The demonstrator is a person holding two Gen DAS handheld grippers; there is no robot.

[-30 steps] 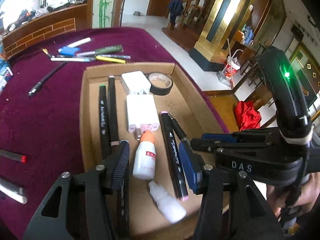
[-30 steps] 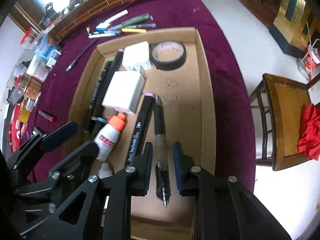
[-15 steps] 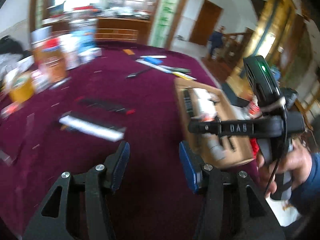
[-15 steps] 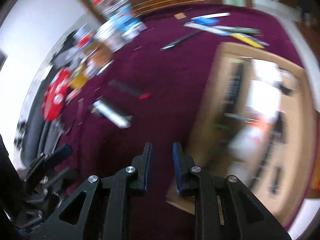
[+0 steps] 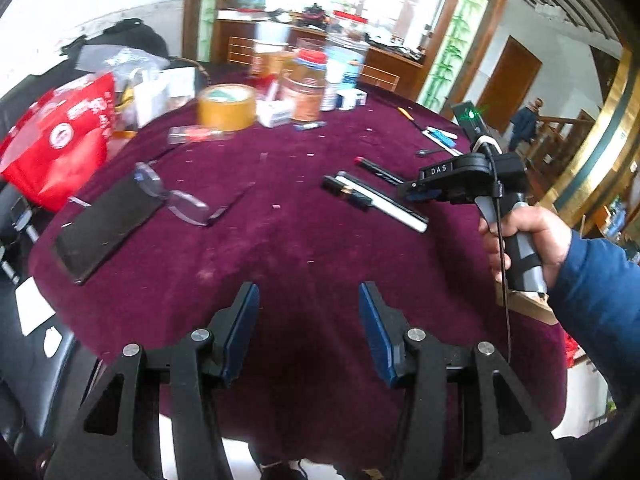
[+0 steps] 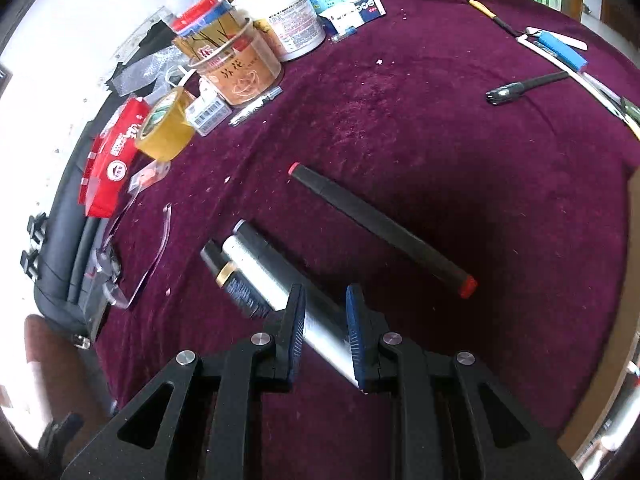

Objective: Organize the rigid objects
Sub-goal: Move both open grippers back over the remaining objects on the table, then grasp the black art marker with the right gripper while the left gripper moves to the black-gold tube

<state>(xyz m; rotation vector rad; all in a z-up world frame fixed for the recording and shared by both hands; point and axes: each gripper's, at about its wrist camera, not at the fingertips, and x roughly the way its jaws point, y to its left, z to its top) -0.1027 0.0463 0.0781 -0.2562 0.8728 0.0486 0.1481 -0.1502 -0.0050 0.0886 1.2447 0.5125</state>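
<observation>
Bright window glare, motion-blurred background clutter, fisheye-warped edges

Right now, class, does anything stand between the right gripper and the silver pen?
Nothing visible does. The right gripper hangs directly over the silver pen. A black pen lies against its left side, and the red-capped marker lies apart on the right. Neither is in the path.

Bare desk [image 5: 304,264] lies near, open for passing. Glasses [image 5: 180,200] and phone [image 5: 104,224] block the left; markers [image 5: 376,200] the right; jars [image 5: 308,84] far.
</observation>
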